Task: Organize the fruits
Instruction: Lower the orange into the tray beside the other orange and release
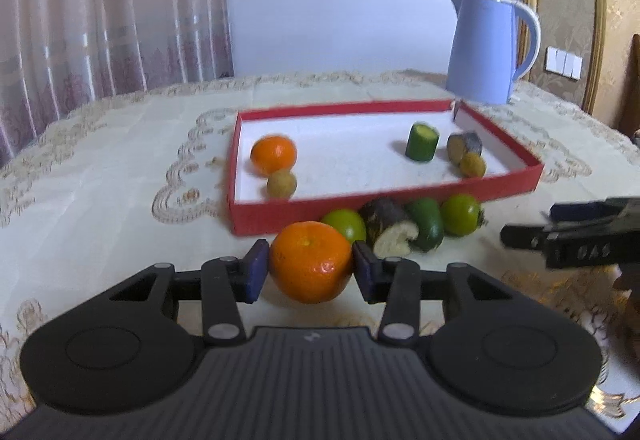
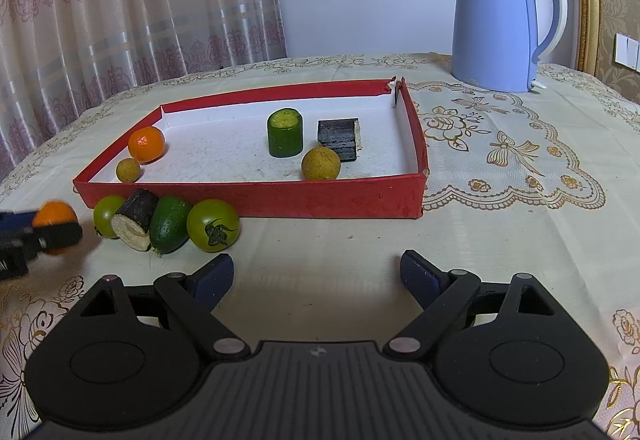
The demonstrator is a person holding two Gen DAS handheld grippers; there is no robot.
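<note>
Now you are clamping your left gripper (image 1: 311,272) on the tangerine (image 1: 310,267), its blue pads pressing both sides, just in front of the red tray (image 1: 384,199) on the table (image 1: 100,167). You are holding your right gripper (image 2: 316,276) wide apart with nothing between its fingers.

Both wrist cameras low over desk (image 2: 500,224), facing red tray (image 1: 384,215) and kettle (image 2: 496,23); left closer, right further right; both share tray.

Home: curtains (image 2: 120,19), kettle (image 2: 496,23), tablecloth (image 2: 500,167)
</note>
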